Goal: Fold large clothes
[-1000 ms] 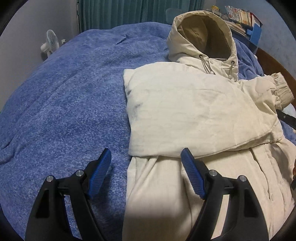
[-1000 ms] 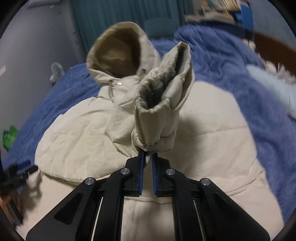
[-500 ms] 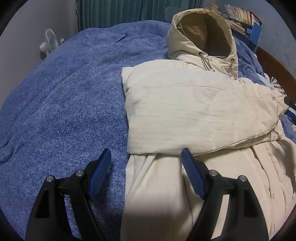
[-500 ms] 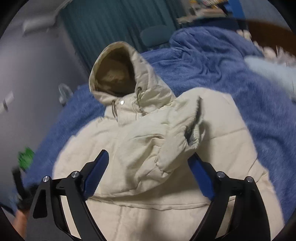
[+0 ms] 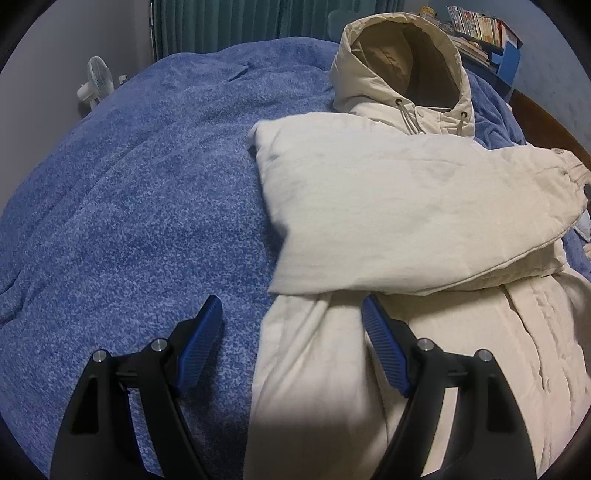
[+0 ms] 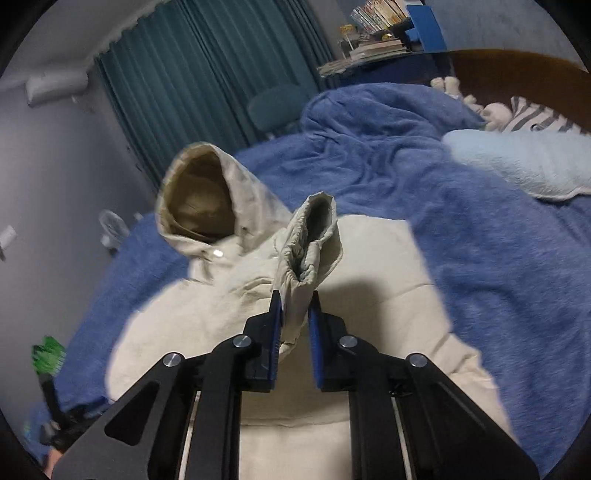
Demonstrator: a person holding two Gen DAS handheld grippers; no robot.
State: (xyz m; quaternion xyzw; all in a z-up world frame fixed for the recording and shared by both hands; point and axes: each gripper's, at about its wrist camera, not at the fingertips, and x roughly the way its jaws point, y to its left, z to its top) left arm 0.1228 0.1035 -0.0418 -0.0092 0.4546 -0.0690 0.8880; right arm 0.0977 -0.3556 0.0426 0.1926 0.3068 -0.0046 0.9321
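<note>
A cream hooded jacket (image 5: 388, 206) lies on a blue bedspread (image 5: 129, 192), hood (image 5: 402, 70) at the far end, one sleeve folded across the chest. My left gripper (image 5: 291, 325) is open and empty, hovering over the jacket's left edge just below the folded sleeve. In the right wrist view the jacket (image 6: 369, 266) lies below. My right gripper (image 6: 294, 306) is shut on the sleeve cuff (image 6: 308, 243), which stands up above the jacket's chest.
A white fan (image 5: 96, 79) stands by the wall at the left. Teal curtains (image 6: 207, 74) hang behind the bed. Books (image 6: 384, 22) sit on a shelf at the back right. A light blue pillow (image 6: 517, 162) and striped cloth lie by the wooden headboard.
My right gripper let go of the cuff and opened wide half a second ago, and has now shut on the cuff again and lifted it. The left gripper has stayed open in place.
</note>
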